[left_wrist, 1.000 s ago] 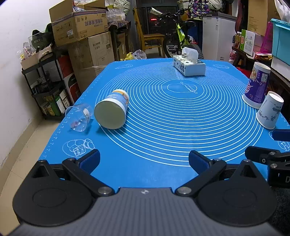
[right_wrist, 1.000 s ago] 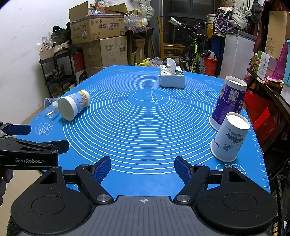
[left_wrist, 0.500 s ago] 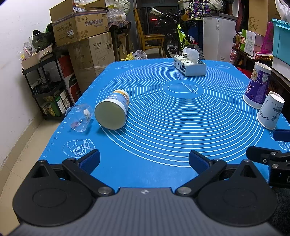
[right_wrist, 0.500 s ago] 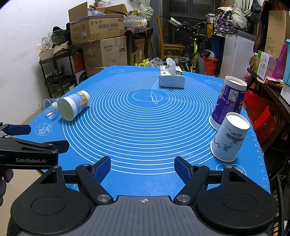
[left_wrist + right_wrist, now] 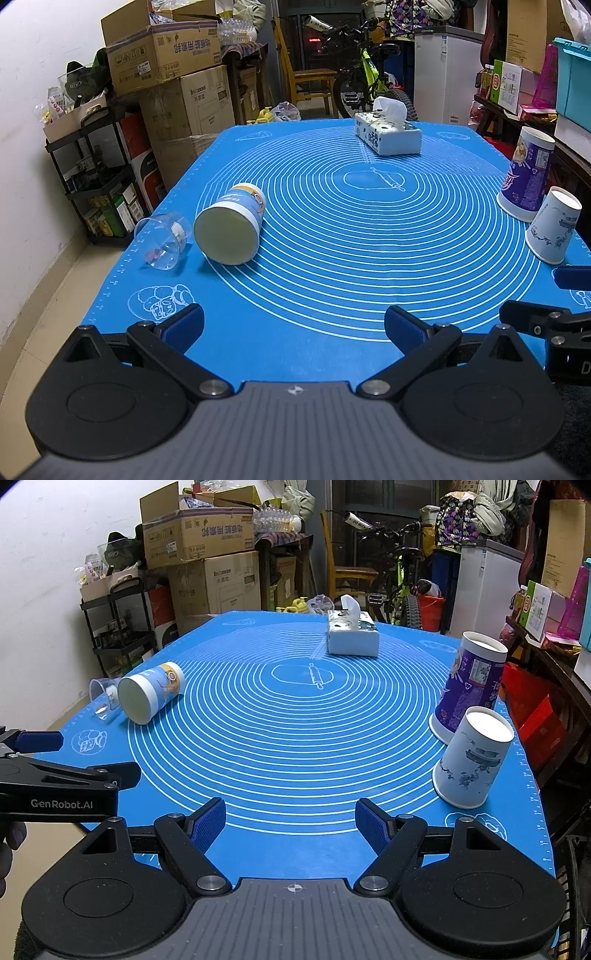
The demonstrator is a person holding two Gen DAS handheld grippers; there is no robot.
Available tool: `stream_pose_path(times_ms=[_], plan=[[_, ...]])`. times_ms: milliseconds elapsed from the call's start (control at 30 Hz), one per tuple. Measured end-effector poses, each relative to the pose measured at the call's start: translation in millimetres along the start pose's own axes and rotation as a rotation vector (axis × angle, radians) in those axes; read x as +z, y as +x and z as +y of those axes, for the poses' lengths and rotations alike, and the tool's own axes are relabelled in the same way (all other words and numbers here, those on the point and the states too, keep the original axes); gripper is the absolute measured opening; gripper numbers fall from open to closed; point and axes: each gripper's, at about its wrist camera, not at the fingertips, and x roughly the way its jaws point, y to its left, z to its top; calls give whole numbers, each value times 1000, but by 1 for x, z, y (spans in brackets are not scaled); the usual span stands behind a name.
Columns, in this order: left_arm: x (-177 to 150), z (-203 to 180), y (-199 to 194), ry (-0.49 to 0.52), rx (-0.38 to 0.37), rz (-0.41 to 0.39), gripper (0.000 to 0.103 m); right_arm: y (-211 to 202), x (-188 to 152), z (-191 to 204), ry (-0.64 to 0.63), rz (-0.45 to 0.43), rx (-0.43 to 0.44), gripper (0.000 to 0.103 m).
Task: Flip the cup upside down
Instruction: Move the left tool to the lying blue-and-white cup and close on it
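We see the blue mat [image 5: 332,258] spreading ahead of both pairs of fingers, with cardboard boxes [image 5: 162,48] stacked beyond its far left corner. Far ahead, past the mat's middle, lies the tissue box [image 5: 388,134]. To the right of the right gripper's fingers stand two cups upside down, close together: the taller purple cup [image 5: 471,686] behind, and the white paper cup [image 5: 471,760] nearer.

Ahead and left of the left gripper's fingers, the blue-and-orange cup [image 5: 231,230] lies on its side, its wide mouth turned toward us. Just to its left lies the clear plastic cup [image 5: 164,240], also on its side, near the mat's left edge.

The left gripper [image 5: 293,325] hovers over the near edge with its fingers spread wide, holding nothing. The right gripper [image 5: 291,823] sits beside it, likewise spread and empty.
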Motion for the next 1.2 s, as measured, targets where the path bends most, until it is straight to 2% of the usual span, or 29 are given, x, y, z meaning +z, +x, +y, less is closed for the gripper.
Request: stream_pose_path(times_ms=[200,333,533,733,933,967,1000,1133,1200], plan=[[7,3,8,19,20,-17,102,8,9,0,-12,-16,9,81],[22,9,22,31,74,-56,102,15,23,-1,-22,-41,2,81],[52,22,67,64,159,-80,102,32,42,-5,-15,-56,-9,81],[68,28,117,114,183,-17,102,48,45,-10,2,-44,-14,81],[67,31,147,161,216,57,102,58,42,-14,8,-24,-23,81],[66,33,149,156,215,76,101,59,41,-15,11,-24,-24,81],[66,34,151,147,210,90,95,59,41,-16,14,-23,-25,81],[64,36,148,130,173,89,82,60,39,-18,22,-20,-26,81],[65,33,147,140,181,85,69,60,39,-17,22,-20,-26,81]])
